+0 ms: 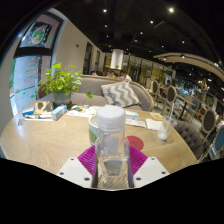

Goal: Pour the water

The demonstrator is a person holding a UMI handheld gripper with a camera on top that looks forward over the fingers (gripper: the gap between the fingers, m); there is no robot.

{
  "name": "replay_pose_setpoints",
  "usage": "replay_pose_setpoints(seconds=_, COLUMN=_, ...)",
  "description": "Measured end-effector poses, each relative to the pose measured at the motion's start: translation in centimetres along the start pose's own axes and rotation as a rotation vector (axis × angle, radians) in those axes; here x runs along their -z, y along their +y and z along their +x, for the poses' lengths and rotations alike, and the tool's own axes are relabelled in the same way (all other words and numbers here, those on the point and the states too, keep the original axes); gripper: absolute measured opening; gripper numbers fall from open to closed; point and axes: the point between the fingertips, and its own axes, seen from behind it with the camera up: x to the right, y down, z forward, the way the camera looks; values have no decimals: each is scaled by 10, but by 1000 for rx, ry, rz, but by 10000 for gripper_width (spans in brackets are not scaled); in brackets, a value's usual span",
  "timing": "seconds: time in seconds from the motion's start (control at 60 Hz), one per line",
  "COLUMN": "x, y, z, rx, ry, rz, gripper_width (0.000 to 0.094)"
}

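A clear plastic bottle (111,148) with a white cap (111,117) stands upright between my fingers, above a round wooden table (50,140). Both magenta pads (88,159) press on the bottle's lower body, so my gripper (111,168) is shut on it. A clear glass (95,130) stands on the table just behind the bottle, slightly to its left, partly hidden by it. I cannot tell the water level in the bottle.
A red coaster (135,142) lies on the table right of the bottle. A small cup (163,129) stands near the right rim. A potted plant (60,82) and books (45,113) sit at the far left. A sofa with a patterned cushion (122,93) lies beyond.
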Motion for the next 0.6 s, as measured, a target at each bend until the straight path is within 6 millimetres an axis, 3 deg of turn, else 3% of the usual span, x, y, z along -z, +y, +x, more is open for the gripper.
replay_pose_setpoints(seconds=0.167, x=-11, y=-59, z=68, rx=205, ry=179, rz=10, gripper_width=403)
replay_pose_setpoints(seconds=0.283, x=-32, y=-101, z=113, rx=422, ry=319, rz=-1, gripper_width=403)
replay_pose_setpoints(seconds=0.367, x=-52, y=-123, z=132, rx=608, ry=408, rz=-15, gripper_width=402)
replay_pose_setpoints(seconds=0.5, x=-84, y=-147, z=136, rx=964, ry=502, rz=-17, gripper_width=402)
replay_pose_setpoints(seconds=0.6, x=-99, y=-151, z=120, rx=1261, ry=527, rz=-8, gripper_width=401)
